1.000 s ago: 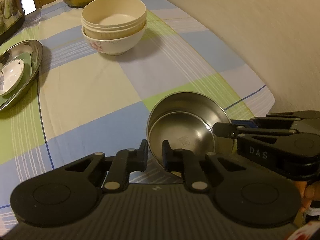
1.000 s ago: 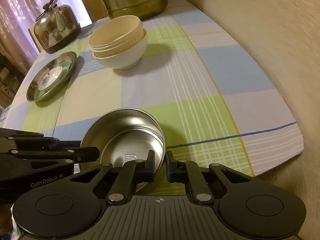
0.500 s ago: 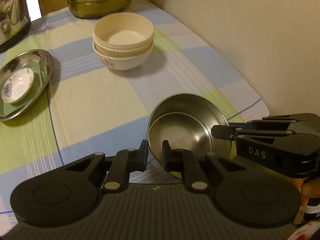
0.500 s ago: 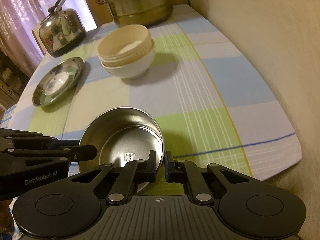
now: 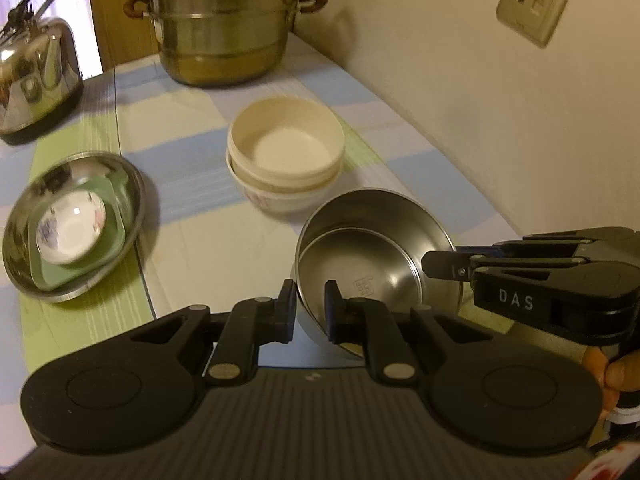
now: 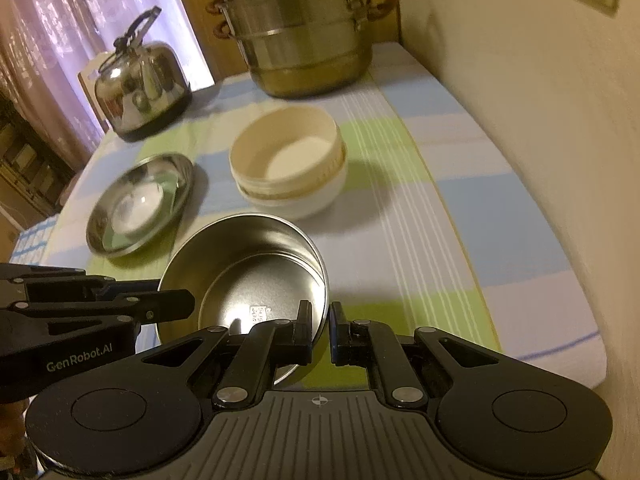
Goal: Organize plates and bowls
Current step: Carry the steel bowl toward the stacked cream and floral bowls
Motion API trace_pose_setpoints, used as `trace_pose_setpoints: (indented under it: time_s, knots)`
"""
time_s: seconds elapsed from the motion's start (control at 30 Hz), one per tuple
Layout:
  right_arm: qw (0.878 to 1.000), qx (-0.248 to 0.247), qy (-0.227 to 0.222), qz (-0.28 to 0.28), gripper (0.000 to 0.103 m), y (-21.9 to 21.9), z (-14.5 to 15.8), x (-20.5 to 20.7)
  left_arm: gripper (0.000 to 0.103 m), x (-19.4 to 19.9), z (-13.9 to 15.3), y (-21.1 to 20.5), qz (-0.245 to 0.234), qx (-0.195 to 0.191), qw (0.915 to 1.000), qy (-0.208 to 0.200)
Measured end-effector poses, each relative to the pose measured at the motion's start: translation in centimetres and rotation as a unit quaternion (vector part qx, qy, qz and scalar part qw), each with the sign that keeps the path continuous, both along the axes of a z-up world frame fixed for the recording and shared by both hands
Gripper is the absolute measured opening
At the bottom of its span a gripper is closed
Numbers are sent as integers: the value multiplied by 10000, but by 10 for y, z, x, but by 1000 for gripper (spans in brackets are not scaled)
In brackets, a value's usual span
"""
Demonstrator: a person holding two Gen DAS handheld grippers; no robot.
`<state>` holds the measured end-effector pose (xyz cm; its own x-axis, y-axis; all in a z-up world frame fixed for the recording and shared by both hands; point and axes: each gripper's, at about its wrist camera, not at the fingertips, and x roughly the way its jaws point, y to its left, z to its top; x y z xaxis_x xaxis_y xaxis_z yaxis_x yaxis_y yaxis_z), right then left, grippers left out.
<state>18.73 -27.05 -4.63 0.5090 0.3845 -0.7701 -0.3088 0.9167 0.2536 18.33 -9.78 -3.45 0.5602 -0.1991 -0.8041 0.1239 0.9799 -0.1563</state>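
Both grippers have lifted the steel bowl (image 5: 376,264) off the counter (image 5: 208,240), low centre of frame; left gripper (image 5: 311,307) and right gripper (image 6: 320,328) each have fingers clamped on its thin rim. Uneven lifting could tilt it, slip a pinch, or knock the stacked cream bowls (image 5: 286,160) just above.

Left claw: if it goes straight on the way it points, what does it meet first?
Probably the stacked cream bowls, just beyond the steel bowl that the left claw grips; depth unclear.
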Motion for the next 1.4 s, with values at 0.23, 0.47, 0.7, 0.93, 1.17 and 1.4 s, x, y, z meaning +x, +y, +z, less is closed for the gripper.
trace_pose_setpoints:
  time_s: [0.23,0.47,0.7,0.93,1.17,1.4]
  knots:
    - [9996,74,-263,-50,8,12,24,30,13,31,22,17,17,-53,9996,-272]
    - [9989,136,-436,-134,8,20,43,66,13,65,35,28,0,-34,9987,-514]
    - [9988,151,-418,-183,8,28,43,98,13,98,38,38,9,3,9984,-570]
    - [9992,122,-311,-216,8,36,38,123,13,120,31,46,17,-46,9989,-461]
    - [9994,63,-196,-264,8,36,28,131,13,130,18,48,0,-106,9995,-289]
    - [9994,46,-161,-317,8,37,21,139,13,137,11,47,-6,-95,9997,-219]
